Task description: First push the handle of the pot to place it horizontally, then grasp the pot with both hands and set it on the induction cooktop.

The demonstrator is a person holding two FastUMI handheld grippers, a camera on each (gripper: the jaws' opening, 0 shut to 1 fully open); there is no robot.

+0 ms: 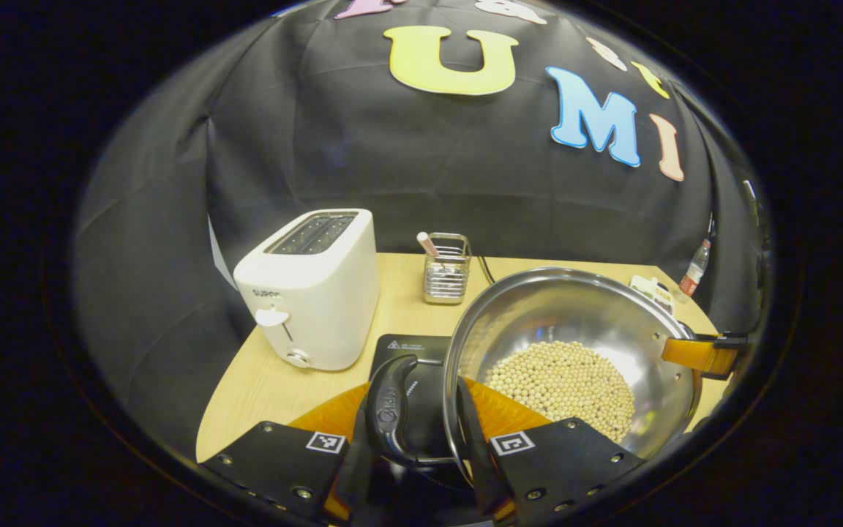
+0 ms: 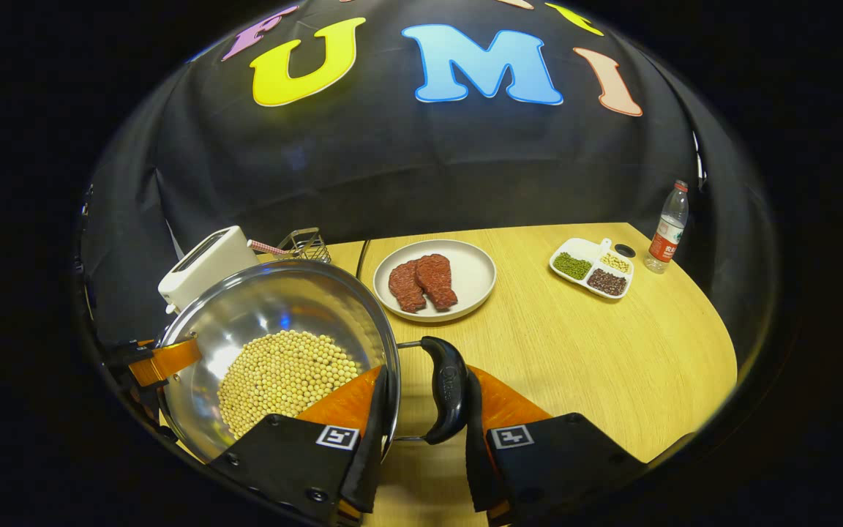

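Observation:
A steel pot (image 1: 575, 315) holds soybeans (image 1: 564, 384) and has a black loop handle on each side. In the left gripper view my left gripper (image 1: 413, 413) is shut on one handle (image 1: 388, 410), one finger outside the loop and the other inside the pot's rim. The black induction cooktop (image 1: 410, 350) lies under that handle and the pot's edge. In the right gripper view my right gripper (image 2: 425, 391) is shut on the opposite handle (image 2: 447, 388) of the pot (image 2: 268, 307). The pot looks held a little above the wooden table (image 2: 575, 351). Each view shows the other gripper across the pot.
A white toaster (image 1: 312, 289) stands left of the cooktop, with a metal utensil rack (image 1: 447, 269) behind it. To the pot's right are a plate with two red steaks (image 2: 432, 282), a divided dish of beans (image 2: 593, 267) and a water bottle (image 2: 669, 227).

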